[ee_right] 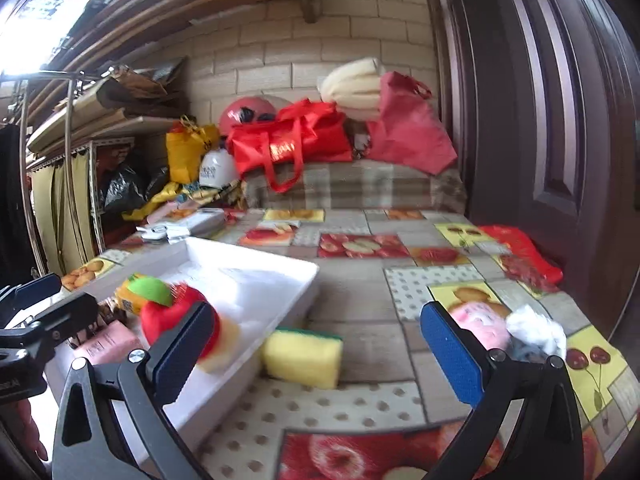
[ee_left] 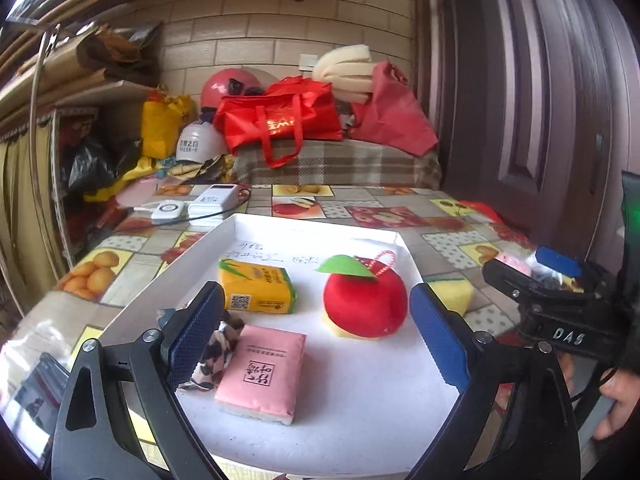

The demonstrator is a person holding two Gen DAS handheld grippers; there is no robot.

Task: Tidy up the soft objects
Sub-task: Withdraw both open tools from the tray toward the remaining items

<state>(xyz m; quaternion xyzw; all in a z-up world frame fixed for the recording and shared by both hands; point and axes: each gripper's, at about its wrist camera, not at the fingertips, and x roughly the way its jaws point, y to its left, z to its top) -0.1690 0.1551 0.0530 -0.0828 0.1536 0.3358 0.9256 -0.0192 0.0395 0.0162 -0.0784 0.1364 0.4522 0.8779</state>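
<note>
A white tray (ee_left: pixel 280 228) holds a red plush apple (ee_left: pixel 364 304) resting on a yellow sponge, a yellow tissue pack (ee_left: pixel 256 290), a pink tissue pack (ee_left: pixel 260 374) and a patterned cloth piece (ee_left: pixel 218 356). My left gripper (ee_left: pixel 316 340) is open and empty above the tray. A yellow-green sponge (ee_right: pixel 302 354) lies on the tablecloth just right of the tray (ee_right: pixel 280 304). My right gripper (ee_right: pixel 320 352) is open and empty, with this sponge between its fingers' line. A pink soft item (ee_right: pixel 480 324) and a white crumpled cloth (ee_right: pixel 536 330) lie by its right finger.
White power banks with cables (ee_left: pixel 196 204) lie behind the tray. A couch with red bags (ee_left: pixel 280 120) stands beyond the table. A dark door (ee_right: pixel 540 120) is on the right. A red plastic bag (ee_right: pixel 520 256) lies at the table's right edge.
</note>
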